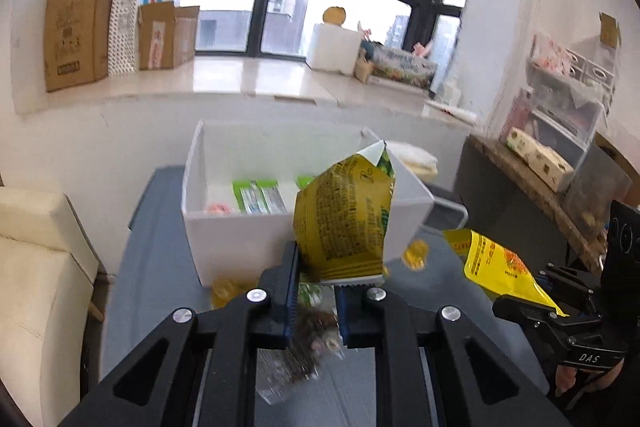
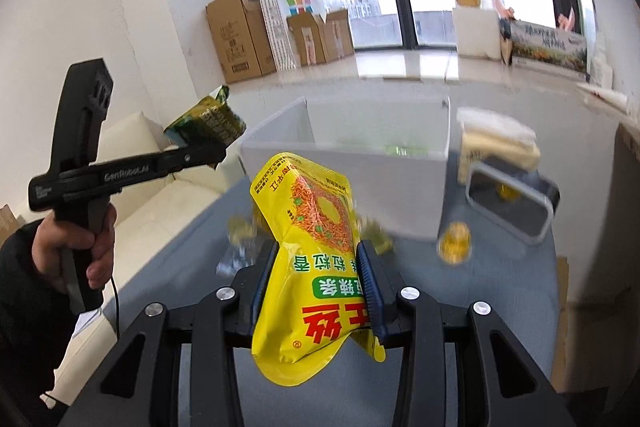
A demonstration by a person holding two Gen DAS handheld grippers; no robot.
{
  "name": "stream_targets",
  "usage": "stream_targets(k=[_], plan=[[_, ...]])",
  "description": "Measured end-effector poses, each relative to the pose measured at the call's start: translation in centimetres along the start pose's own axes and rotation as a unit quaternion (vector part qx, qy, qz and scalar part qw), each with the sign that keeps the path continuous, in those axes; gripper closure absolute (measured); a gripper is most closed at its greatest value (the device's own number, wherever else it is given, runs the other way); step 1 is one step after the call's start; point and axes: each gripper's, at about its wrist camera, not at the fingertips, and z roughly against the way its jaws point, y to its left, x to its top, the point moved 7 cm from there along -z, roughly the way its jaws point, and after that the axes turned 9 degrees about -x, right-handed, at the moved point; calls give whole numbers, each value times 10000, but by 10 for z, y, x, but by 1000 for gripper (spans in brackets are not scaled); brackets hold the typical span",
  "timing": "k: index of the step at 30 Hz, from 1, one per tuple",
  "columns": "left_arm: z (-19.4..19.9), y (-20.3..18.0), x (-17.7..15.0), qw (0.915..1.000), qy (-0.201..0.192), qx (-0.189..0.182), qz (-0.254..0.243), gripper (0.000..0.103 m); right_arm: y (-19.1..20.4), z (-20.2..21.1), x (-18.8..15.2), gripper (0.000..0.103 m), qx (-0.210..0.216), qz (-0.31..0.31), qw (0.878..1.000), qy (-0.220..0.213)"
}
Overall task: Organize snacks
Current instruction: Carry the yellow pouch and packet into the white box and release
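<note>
Both grippers carry a snack packet toward the white bin.

From the left wrist view, the left gripper [image 1: 316, 291] holds an olive-yellow snack pouch [image 1: 346, 219] upright by its bottom seam, jaws pinched nearly together on it, lifted in front of the white bin [image 1: 224, 231], probably so it can be dropped in beside the green packets [image 1: 260, 197] already lying inside. Loose gold-wrapped sweets [image 1: 416, 255] sit on the grey table [image 1: 160, 267]. From the right wrist view, the right gripper [image 2: 316, 279] clamps a bright yellow snack bag [image 2: 308, 239] across its middle, jaws partly closed against the bag's sides, raised short of the bin's near wall; a grey-rimmed container [image 2: 512, 203] lies just beside the bin.
</note>
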Motion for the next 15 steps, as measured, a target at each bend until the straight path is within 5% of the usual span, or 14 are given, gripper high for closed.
stream_targets(k=[15], plan=[[-77, 45, 89, 9985, 113, 531, -77, 85, -27, -96, 125, 59, -403, 69, 9992, 30]])
